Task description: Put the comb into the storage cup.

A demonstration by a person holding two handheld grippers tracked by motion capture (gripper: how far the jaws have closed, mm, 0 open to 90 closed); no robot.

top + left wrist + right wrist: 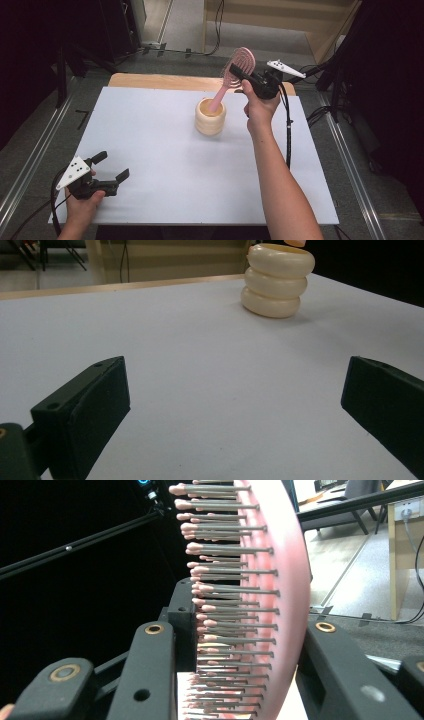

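The right gripper has its jaws clamped on the head of a pink plastic hairbrush with rows of thin pink-tipped bristles. The brush handle slants down into a cream, ribbed, ring-stacked cup that stands toward the far middle of the table. In the right gripper view one black jaw presses on the bristle side and the other on the smooth curved back of the hairbrush.

That grip looks to me like the weak point. Bristles give under pressure, so the head could twist or slide between the jaws. The handle also leans on the cup's rim, and the cup seems light; a sideways pull rather than a straight lift could tip it or drag it across the sheet. Letting go while the brush is this tilted might do the same.

The left gripper rests at the near left corner with its jaws wide apart and nothing between them, well away from the cup.

The surface is a smooth white board laid over a wooden tabletop that shows at the far edge. Around it are grey floor, metal rails, dark stands and trailing cables.
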